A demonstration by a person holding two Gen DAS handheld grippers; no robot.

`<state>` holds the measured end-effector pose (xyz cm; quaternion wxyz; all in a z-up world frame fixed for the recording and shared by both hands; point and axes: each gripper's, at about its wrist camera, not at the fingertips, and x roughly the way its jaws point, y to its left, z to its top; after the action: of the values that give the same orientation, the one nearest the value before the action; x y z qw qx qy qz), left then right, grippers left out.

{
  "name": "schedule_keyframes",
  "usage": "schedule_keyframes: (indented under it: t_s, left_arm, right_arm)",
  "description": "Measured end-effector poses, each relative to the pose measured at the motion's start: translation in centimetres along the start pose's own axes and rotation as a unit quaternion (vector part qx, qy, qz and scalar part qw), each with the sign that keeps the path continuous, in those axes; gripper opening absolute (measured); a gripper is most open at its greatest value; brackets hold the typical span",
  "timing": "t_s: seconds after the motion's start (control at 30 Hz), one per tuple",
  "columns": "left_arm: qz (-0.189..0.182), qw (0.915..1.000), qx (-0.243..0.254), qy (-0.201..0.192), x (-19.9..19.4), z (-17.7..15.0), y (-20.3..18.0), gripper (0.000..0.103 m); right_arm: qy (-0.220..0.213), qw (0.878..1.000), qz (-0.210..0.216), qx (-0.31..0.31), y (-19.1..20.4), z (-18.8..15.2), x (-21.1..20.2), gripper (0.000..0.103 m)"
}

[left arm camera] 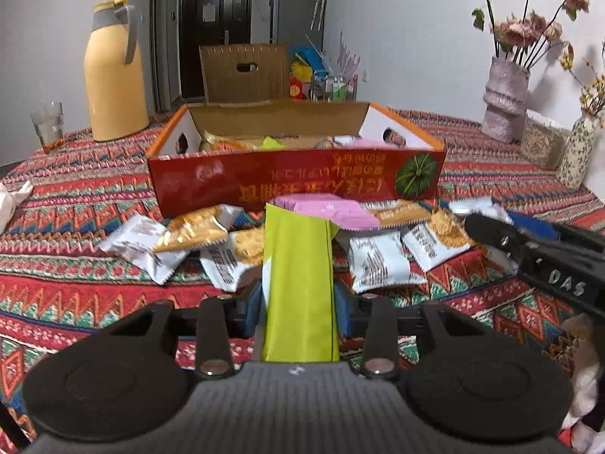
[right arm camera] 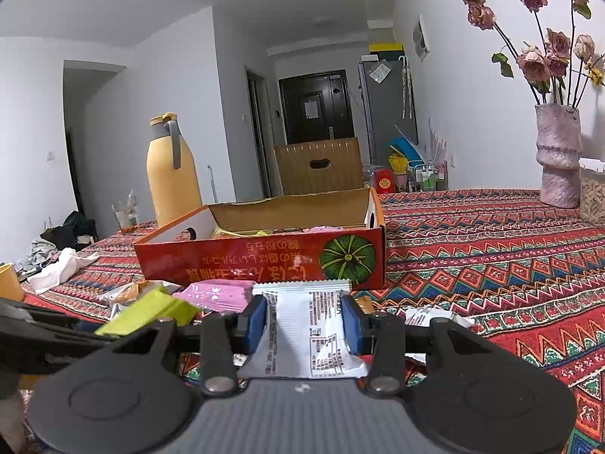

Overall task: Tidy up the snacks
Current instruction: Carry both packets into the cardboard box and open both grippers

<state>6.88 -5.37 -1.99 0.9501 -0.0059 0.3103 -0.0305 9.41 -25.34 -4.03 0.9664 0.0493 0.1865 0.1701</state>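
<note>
My left gripper (left arm camera: 298, 302) is shut on a lime-green snack packet (left arm camera: 298, 283), lifted a little above the patterned tablecloth. My right gripper (right arm camera: 304, 321) is shut on a white snack packet (right arm camera: 302, 325) with black print. Ahead stands an open red cardboard box (left arm camera: 295, 179) with a green pumpkin picture, several snacks inside. Loose snacks lie before it: a pink packet (left arm camera: 325, 212), white packets (left arm camera: 378, 265) and a gold one (left arm camera: 193, 230). In the left wrist view the right gripper's black arm (left arm camera: 537, 249) reaches in from the right. The green packet (right arm camera: 151, 312) shows at left in the right wrist view.
A yellow thermos jug (left arm camera: 113, 79) and a glass (left arm camera: 49, 125) stand at the back left. A pink vase with dried roses (left arm camera: 506, 102) and a floral vase (left arm camera: 576, 151) stand at the right. A wicker chair back (left arm camera: 245, 72) is behind the table.
</note>
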Motion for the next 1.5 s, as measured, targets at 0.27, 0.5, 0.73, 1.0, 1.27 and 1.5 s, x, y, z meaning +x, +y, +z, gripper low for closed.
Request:
schedule_keyframes:
  t_s: [0.27, 0.5, 0.73, 1.0, 1.27, 1.5]
  left_arm:
    - [-0.005, 0.9990, 0.000, -0.043, -2.3, 1.9, 0.5, 0.039]
    - [-0.002, 0.9974, -0.003, -0.072, -2.8, 4.9, 0.9, 0.039]
    - [0.008, 0.9953, -0.012, -0.096, -2.3, 8.9, 1.5, 0.039]
    - [0.029, 0.9925, -0.035, -0.114, 0.2, 13.2, 2.6, 0.039]
    - [0.045, 0.9920, -0.055, -0.104, 4.7, 15.6, 4.1, 0.039]
    - [0.057, 0.9921, -0.067, -0.090, 9.1, 15.8, 5.5, 0.039]
  right_arm:
    - [-0.015, 1.000, -0.012, -0.019, 1.3, 1.6, -0.9, 0.042]
    - [-0.041, 0.998, -0.012, -0.044, 3.2, 4.7, -1.2, 0.042]
    - [-0.056, 0.997, -0.019, -0.050, 4.0, 8.1, 0.8, 0.042]
    - [-0.051, 0.997, -0.037, -0.051, 4.1, 11.9, 5.3, 0.042]
    - [-0.023, 0.997, -0.057, -0.044, 3.6, 13.4, 11.0, 0.041]
    - [-0.006, 0.997, -0.069, -0.021, 2.5, 12.7, 15.2, 0.041]
